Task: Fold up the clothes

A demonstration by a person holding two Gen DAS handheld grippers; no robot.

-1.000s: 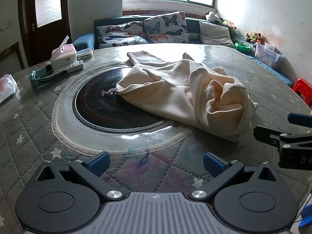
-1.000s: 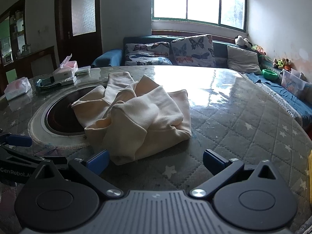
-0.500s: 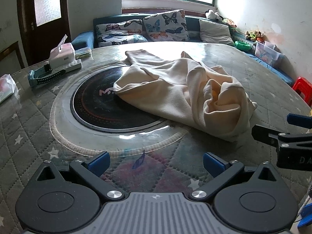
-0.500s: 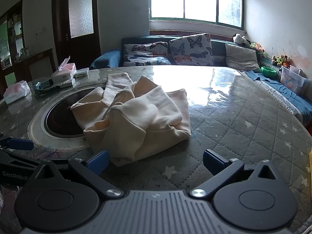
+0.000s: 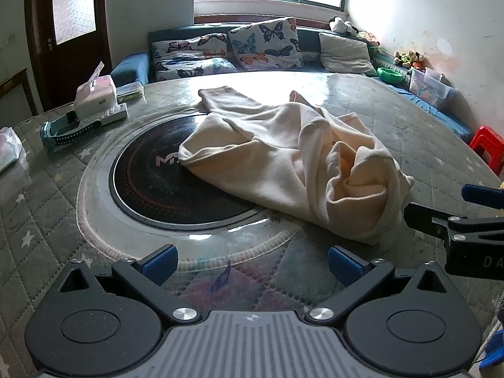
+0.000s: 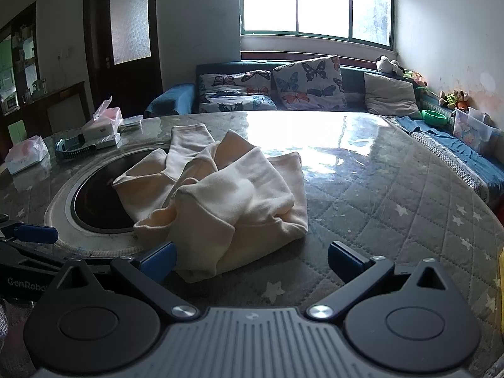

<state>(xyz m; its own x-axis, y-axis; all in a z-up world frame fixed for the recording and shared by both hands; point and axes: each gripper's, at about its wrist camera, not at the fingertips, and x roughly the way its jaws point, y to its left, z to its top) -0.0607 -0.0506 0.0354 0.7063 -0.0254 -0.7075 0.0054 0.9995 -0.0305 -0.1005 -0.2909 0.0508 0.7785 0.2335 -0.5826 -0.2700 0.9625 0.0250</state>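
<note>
We are holding our left gripper (image 5: pixel 252 260) wide open, gripping nothing, low over the table (image 5: pixel 47 220) just short of the black round plate (image 5: pixel 151 186). The cream garment (image 5: pixel 283 163) is lying crumpled, its far end draping over that plate's right side and the bulk spreading off to the plate's right. Our right gripper (image 6: pixel 250 260) is also gaping empty, its left finger (image 6: pixel 157 260) just beside the garment's (image 6: pixel 220 208) near edge.

Daylight floods in through the overexposed window (image 6: pixel 316 3), throwing white glare across the desk (image 6: pixel 409 195) far edge; fisheye bending darkens every corner.
</note>
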